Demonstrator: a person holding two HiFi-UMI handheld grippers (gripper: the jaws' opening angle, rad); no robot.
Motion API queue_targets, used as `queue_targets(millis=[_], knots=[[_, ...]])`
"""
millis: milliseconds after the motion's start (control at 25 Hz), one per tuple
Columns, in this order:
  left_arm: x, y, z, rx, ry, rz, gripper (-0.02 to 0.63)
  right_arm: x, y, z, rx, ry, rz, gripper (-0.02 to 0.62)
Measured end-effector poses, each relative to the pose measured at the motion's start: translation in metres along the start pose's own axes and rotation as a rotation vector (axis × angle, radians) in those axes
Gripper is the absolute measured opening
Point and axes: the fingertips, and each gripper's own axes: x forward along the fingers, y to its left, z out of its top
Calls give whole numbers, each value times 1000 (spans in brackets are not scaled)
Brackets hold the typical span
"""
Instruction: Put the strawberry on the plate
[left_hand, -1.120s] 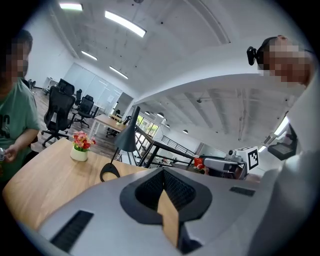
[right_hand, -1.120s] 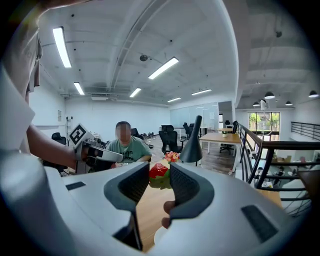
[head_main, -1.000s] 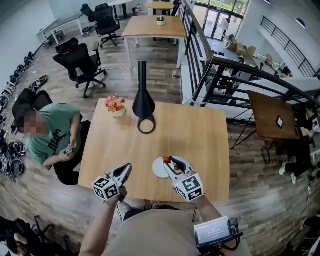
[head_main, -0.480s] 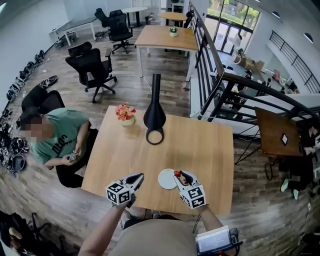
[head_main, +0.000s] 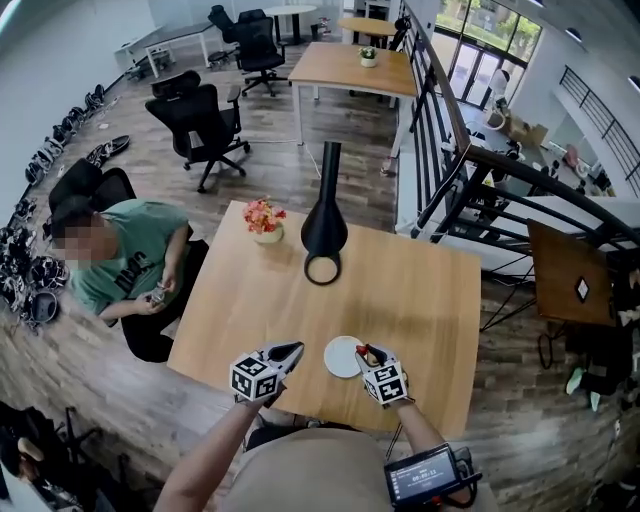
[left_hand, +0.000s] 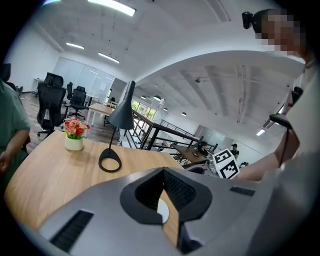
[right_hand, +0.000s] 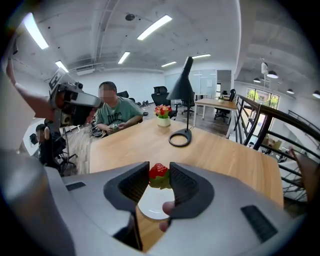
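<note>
The strawberry is held between the jaws of the right gripper, which are drawn in narrow on it. Its red body and green leaves are pinched from both sides, close to the jaw tips. The white plate is seen directly below the jaws in the right gripper view, with its bare surface showing through the gap underneath the fruit. In the head view the jaw tips are placed over the plate's right edge rather than over its middle. Whether the fruit is touching the plate cannot be told for certain, though it appears to be carried just above it.

The left gripper has its jaws pressed fully together with nothing between them. It is kept to the left of the plate, and a sliver of the plate is visible beyond its closed tips. No part in the placing seems to be taken by it.

The pick-up and the carry are judged complete, since the fruit is off the worktop and above its target. What is left is judged to be little. The fruit is to be lowered onto the plate, perhaps nudged nearer the centre, the right jaws are to be parted, and the gripper is to be lifted clear without the fruit being rolled off the rim.
</note>
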Motion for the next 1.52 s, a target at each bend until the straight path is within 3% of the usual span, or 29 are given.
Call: queue_targets(millis=[240, 640, 1240, 1320, 1520], knots=[[15, 18, -28, -29, 60, 30, 5, 51, -2, -51, 12, 124, 37, 133], [22, 8, -45, -59, 107, 36, 5, 108, -15, -127, 94, 273, 56, 133], [10, -9, -57, -57, 155, 32, 5, 134, 8, -137, 57, 277, 39, 137], [6, -9, -55, -59, 147, 36, 5, 136, 8, -133, 61, 260, 34, 196], [6, -7, -53, -81, 123, 25, 5, 112, -7, -111, 160, 120, -29, 198]])
